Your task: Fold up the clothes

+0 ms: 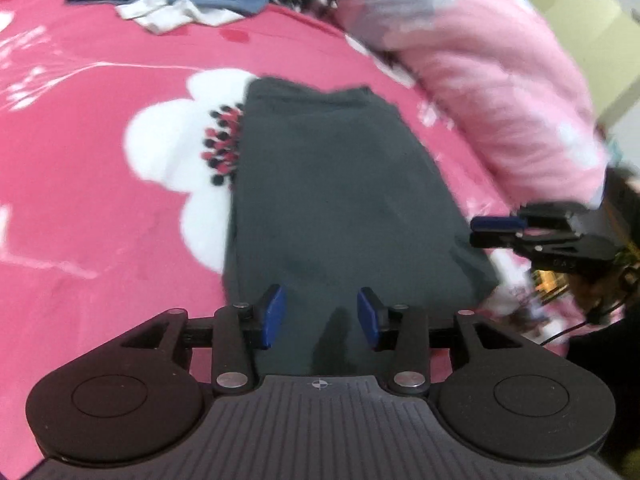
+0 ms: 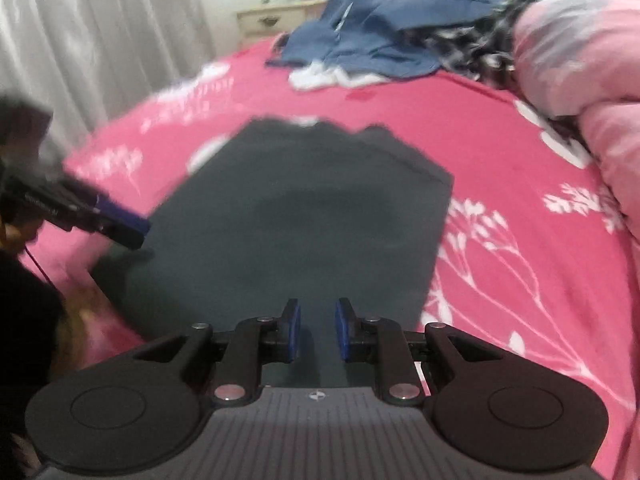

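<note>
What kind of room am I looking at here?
Most likely a bedroom. A dark grey folded garment lies on a bed spread with a pink floral blanket, a fluffy pink quilt is bunched at one side, and a small cream bedside cabinet stands by grey curtains.

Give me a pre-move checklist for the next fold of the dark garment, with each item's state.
1. Dark garment lies flat on the bedspread: ok.
2. Left claw open, empty: ok.
3. Right claw open, empty: ok.
4. Both claws over the near hem: ok.
5. Clothes pile clear of the garment: ok.
6. Hem layers aligned: cannot tell, blurred.
</note>
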